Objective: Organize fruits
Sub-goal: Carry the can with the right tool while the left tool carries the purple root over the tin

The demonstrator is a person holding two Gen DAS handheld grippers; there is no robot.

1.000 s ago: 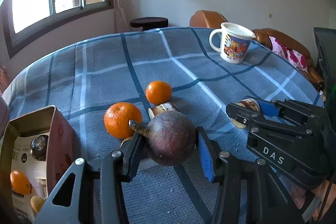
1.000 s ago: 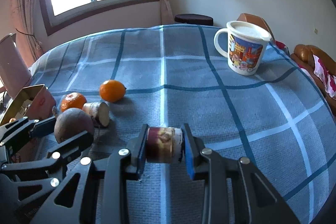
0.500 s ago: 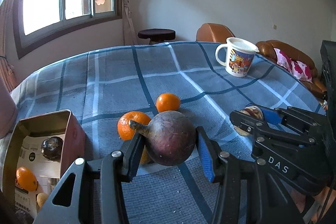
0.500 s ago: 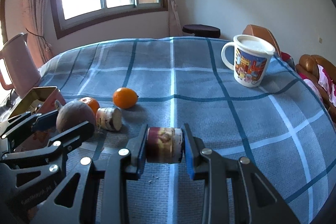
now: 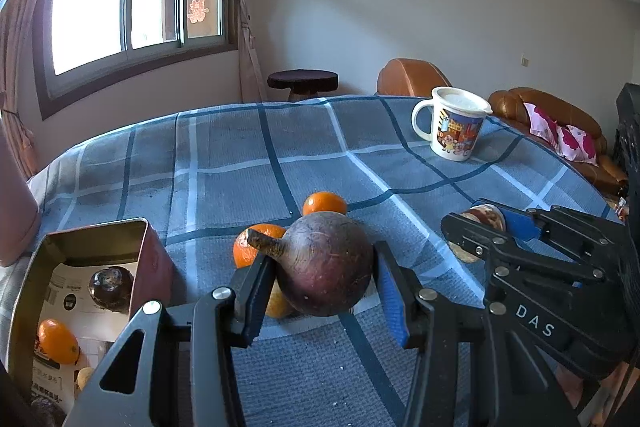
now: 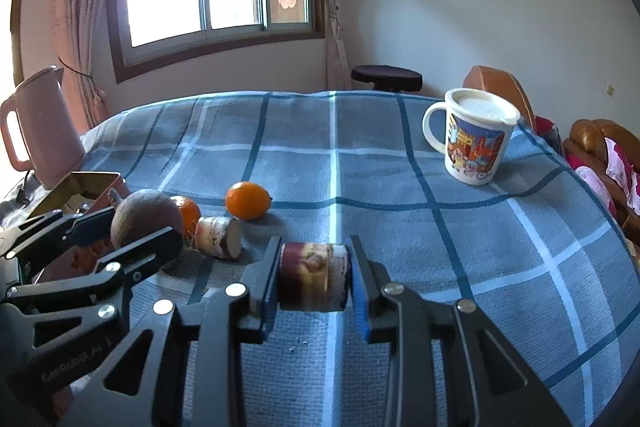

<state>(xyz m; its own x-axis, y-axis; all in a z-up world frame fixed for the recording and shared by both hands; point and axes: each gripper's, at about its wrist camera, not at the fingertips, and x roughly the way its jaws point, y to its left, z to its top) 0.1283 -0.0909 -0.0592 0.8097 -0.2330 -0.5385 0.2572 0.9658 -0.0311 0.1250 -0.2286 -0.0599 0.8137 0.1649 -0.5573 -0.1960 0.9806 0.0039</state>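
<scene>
My left gripper [image 5: 318,291] is shut on a round purple-brown fruit [image 5: 326,267] with a stub stem, held just above the checked cloth. My right gripper [image 6: 314,279] is shut on a short cut chunk [image 6: 312,277] with dark red skin, lying sideways between the pads. The two grippers sit side by side, left gripper [image 6: 120,235] to the left of the right one. Two oranges [image 6: 247,200] [image 6: 187,211] and another cut chunk [image 6: 219,237] lie on the cloth behind them. An open tin box [image 5: 96,227] at the left holds a dark fruit [image 5: 110,285] and an orange [image 5: 56,341].
A lidded cartoon mug [image 6: 474,139] stands at the far right of the table [image 6: 360,167]. A pink kettle [image 6: 38,131] stands at the left edge behind the box. Beyond the table are a dark stool [image 6: 386,73] and brown chairs.
Both views have tilted upward, showing more wall and window, and the things on the table sit lower in the picture. Each gripper keeps the same hold on its load.
</scene>
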